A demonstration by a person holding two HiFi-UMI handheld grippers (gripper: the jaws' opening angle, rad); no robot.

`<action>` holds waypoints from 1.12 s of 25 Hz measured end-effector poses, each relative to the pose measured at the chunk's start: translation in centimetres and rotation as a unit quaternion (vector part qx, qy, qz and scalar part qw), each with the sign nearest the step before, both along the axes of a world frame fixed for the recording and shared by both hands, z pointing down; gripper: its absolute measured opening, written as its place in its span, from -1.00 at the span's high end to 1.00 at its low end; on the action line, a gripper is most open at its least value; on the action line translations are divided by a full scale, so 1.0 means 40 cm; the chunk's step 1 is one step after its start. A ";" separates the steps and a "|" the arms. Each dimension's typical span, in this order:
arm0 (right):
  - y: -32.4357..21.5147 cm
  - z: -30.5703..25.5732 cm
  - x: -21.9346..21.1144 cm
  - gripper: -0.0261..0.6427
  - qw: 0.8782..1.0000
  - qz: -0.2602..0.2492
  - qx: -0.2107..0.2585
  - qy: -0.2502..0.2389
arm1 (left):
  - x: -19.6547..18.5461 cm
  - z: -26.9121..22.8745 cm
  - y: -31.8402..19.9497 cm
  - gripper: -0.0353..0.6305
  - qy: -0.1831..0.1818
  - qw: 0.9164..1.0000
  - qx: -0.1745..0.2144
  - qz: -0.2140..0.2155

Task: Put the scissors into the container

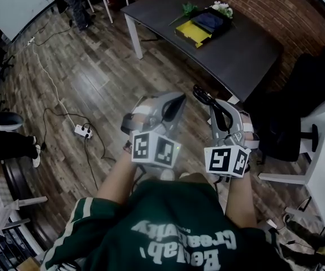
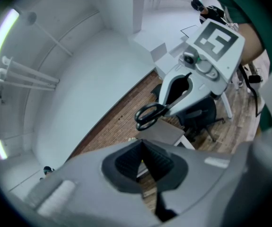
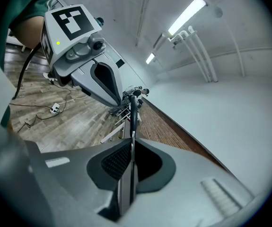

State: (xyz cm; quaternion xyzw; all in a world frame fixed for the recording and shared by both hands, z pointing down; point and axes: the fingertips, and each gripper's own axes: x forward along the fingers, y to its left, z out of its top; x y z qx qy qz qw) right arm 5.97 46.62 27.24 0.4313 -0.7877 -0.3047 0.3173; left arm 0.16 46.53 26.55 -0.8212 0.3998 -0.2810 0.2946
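Right claw [image 3: 128, 150] on scissors [image 3: 133, 109], table [image 1: 235, 49] distant

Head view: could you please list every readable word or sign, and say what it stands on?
"Creativity" (probably; upside down, blurred): white print on the green shirt.
Larger word beside it: too distorted to read.
Marker cubes: black-and-white squares, no words.

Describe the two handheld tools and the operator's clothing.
Left tool and right tool: grey moulded shells tapering to two jaws with black ribbed pads. Each carries a white cube with black square markers. The person wears a dark green short-sleeved shirt, white sleeve stripes, white print.
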 end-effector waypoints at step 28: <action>-0.164 0.023 -0.068 0.87 1.000 -0.005 0.003 0.012 | -0.069 0.039 -0.165 0.89 -0.002 1.000 0.000 -0.006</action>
